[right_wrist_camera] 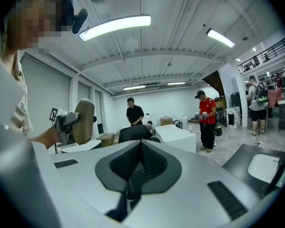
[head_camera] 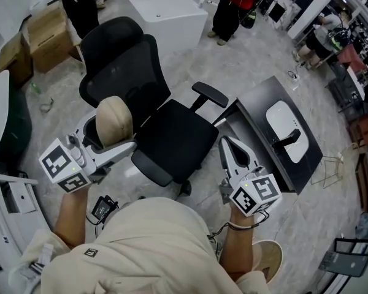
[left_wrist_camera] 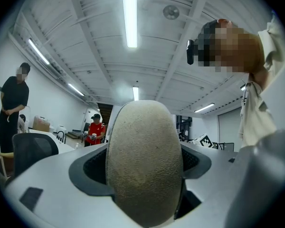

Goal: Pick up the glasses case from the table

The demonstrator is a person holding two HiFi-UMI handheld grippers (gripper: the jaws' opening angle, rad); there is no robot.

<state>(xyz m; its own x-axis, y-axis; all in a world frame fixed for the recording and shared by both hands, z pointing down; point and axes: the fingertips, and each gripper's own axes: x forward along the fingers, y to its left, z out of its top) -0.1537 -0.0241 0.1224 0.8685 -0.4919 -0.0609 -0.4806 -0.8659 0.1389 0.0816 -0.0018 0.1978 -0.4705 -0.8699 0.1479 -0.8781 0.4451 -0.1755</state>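
A beige oval glasses case [head_camera: 114,120] is clamped between the jaws of my left gripper [head_camera: 104,141], lifted up near the black office chair [head_camera: 148,112]. In the left gripper view the case [left_wrist_camera: 145,163] fills the middle, standing on end between the grey jaw pads. My right gripper [head_camera: 233,152] is held up beside my right hand with its jaws pressed together and nothing in them; its view shows the two black pads [right_wrist_camera: 140,163] meeting. From there the case [right_wrist_camera: 84,121] shows at the left, in the other gripper.
A dark table [head_camera: 257,112] lies at the right with a white tray-like object [head_camera: 287,130] and a black item on it. A white desk [head_camera: 162,8] stands beyond the chair. People stand at the back [head_camera: 236,8]. Cardboard boxes [head_camera: 46,35] sit at the left.
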